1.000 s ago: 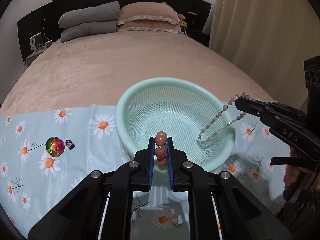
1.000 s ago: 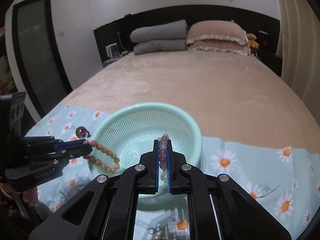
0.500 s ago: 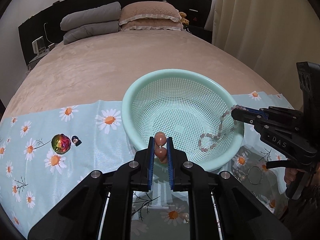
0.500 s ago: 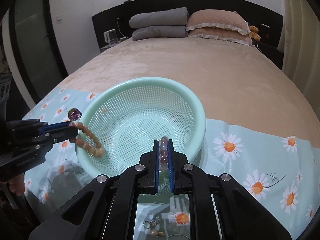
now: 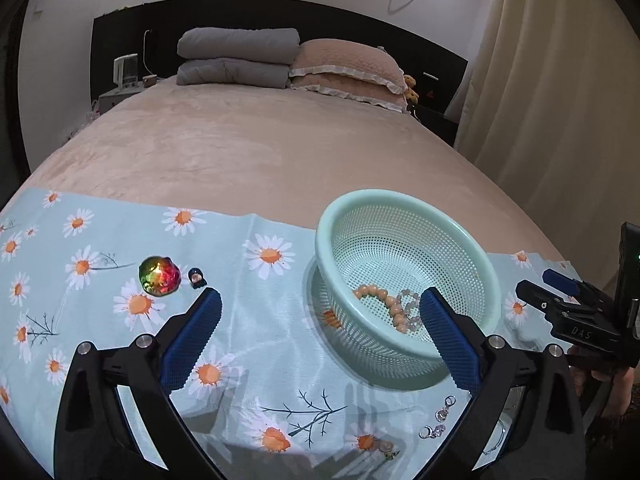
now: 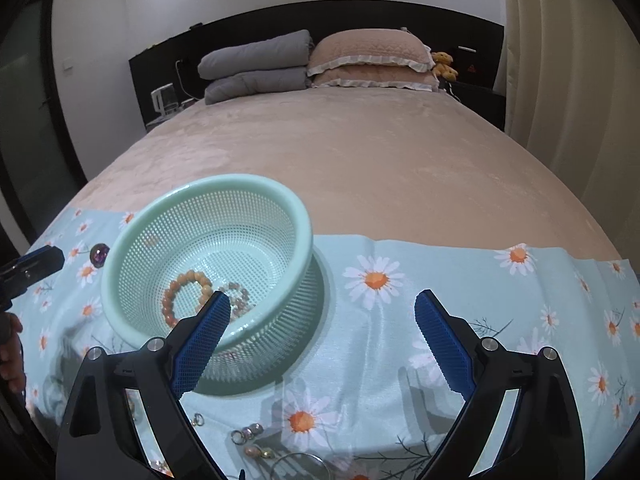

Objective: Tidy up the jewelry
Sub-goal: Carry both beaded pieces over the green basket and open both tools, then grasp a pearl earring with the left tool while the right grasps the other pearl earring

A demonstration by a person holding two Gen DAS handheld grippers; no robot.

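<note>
A mint mesh basket (image 5: 400, 197) (image 6: 208, 187) stands on the daisy cloth. On its bottom lie an orange bead bracelet (image 5: 376, 294) (image 6: 172, 292) and a pale bead bracelet (image 5: 412, 309) (image 6: 240, 297). My left gripper (image 5: 319, 300) hovers left of the basket with its jaws opening wide and nothing between them. My right gripper (image 6: 323, 302) hovers to the basket's right, jaws also opening, with only cloth between them. Each gripper shows at the edge of the other's view, the right gripper (image 5: 538, 283) and the left gripper (image 6: 40, 259).
An iridescent gem (image 5: 159, 276) (image 6: 99, 254) and a small dark charm (image 5: 196, 278) lie on the cloth left of the basket. Rings and earrings (image 5: 440, 416) (image 6: 248, 432) and a thin bangle (image 6: 300, 462) lie at the near edge. Behind is the beige bed with pillows (image 5: 344, 64).
Both grippers went from shut to wide open and let go of their bracelets, which now lie in the basket. The left gripper swung left of the basket, the right gripper to its right.
</note>
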